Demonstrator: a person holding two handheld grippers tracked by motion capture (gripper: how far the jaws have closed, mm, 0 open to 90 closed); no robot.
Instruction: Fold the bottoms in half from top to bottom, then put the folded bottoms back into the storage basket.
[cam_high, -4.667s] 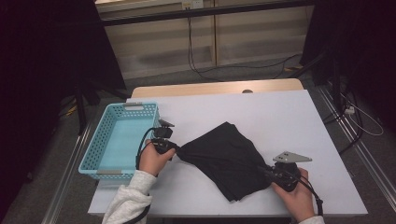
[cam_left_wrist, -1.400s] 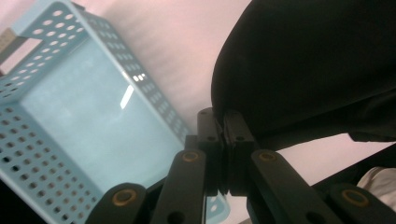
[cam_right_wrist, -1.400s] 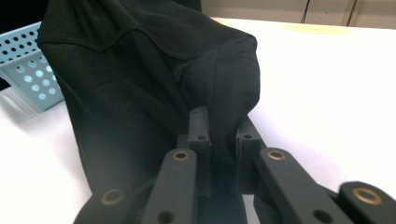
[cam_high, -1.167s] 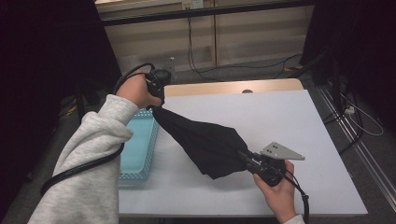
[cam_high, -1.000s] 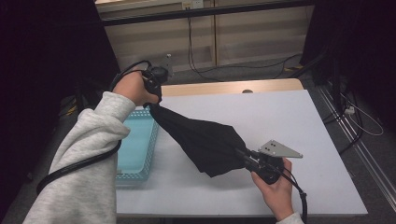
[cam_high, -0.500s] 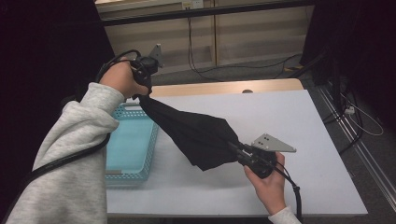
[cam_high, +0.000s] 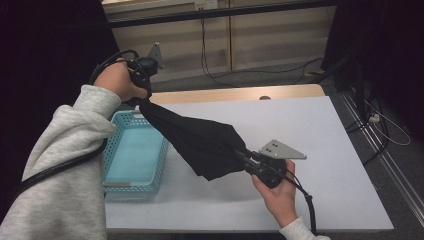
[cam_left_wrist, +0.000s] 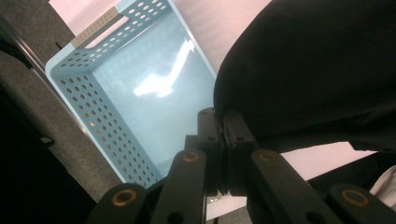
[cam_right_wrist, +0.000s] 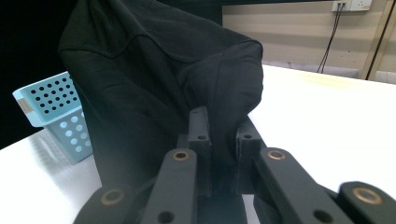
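Raised further since the earlier frame, the left gripper (cam_high: 145, 95) is held above the table's (cam_high: 325, 135) far left corner, over the blue basket (cam_high: 116, 150). Black cloth (cam_high: 200, 142) is stretched between both grippers, clear of the table. The right gripper (cam_high: 245, 157) is clamped on its lower end, the left on its upper end.

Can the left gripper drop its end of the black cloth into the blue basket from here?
Probably yes. The left gripper, shut on the black cloth, hangs above the blue basket; the basket's floor looks bare, nothing between them.
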